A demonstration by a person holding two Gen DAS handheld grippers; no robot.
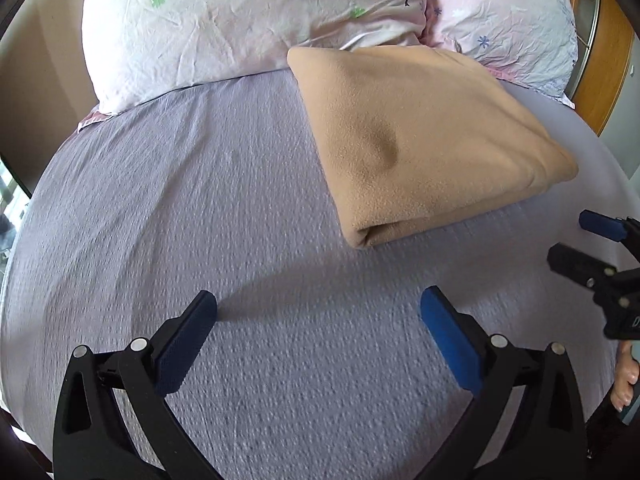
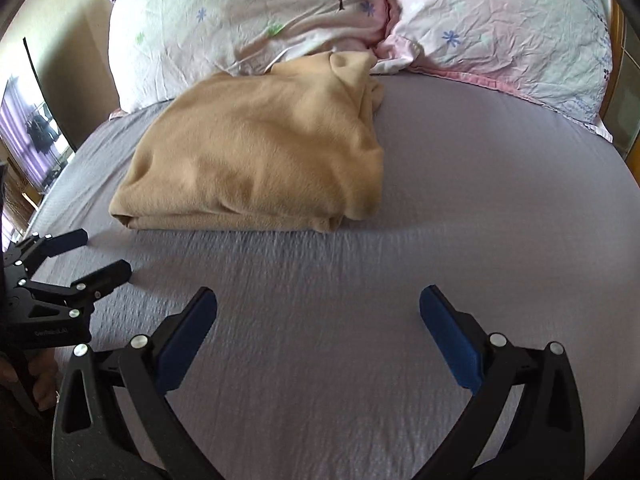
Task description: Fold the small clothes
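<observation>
A tan fleece garment [image 1: 424, 136] lies folded into a thick rectangle on the lilac bed sheet [image 1: 200, 200], its far end against the pillows. In the right wrist view it [image 2: 260, 152] sits ahead and to the left. My left gripper [image 1: 318, 304] is open and empty, over bare sheet, short of the garment's near left corner. My right gripper [image 2: 318, 304] is open and empty, over bare sheet in front of the garment. Each gripper shows in the other's view, the right one [image 1: 576, 236] at the right edge, the left one [image 2: 106, 254] at the left edge, both open.
Two floral pink-white pillows [image 2: 248, 20] [image 2: 500, 28] lie along the head of the bed. A wooden headboard [image 1: 604, 80] stands at the far right. A screen [image 2: 28, 128] stands beside the bed's left edge. Lilac sheet [image 2: 480, 184] lies to the garment's right.
</observation>
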